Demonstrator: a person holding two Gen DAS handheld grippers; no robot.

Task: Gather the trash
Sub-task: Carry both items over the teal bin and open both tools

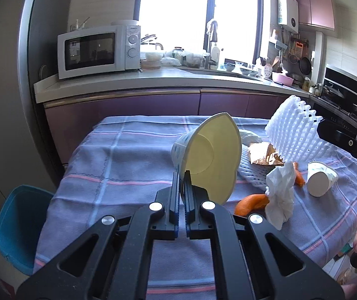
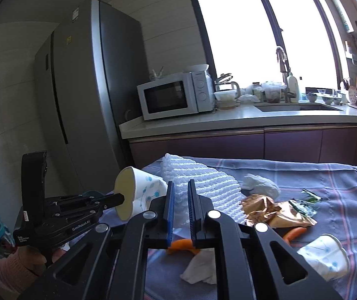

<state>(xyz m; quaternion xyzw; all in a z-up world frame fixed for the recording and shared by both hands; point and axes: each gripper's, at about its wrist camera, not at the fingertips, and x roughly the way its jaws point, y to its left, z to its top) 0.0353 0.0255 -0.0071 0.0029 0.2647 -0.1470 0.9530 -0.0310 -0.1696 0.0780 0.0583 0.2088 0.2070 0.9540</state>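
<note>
My left gripper (image 1: 182, 175) is shut on the rim of a paper cup (image 1: 204, 153) and holds it tilted above the table; the cup also shows in the right wrist view (image 2: 138, 190). My right gripper (image 2: 180, 187) is shut on a white foam net (image 2: 203, 185), lifted off the cloth; it also shows in the left wrist view (image 1: 293, 130). On the cloth lie a crumpled tissue (image 1: 279, 195), orange peel (image 1: 251, 202), a gold wrapper (image 1: 263, 155) and a second paper cup (image 1: 319, 178).
A blue bin (image 1: 16, 227) stands on the floor left of the table (image 1: 118, 165), which has a checked cloth. A counter with a microwave (image 1: 98, 50) and sink runs behind. A fridge (image 2: 86, 100) stands at the left.
</note>
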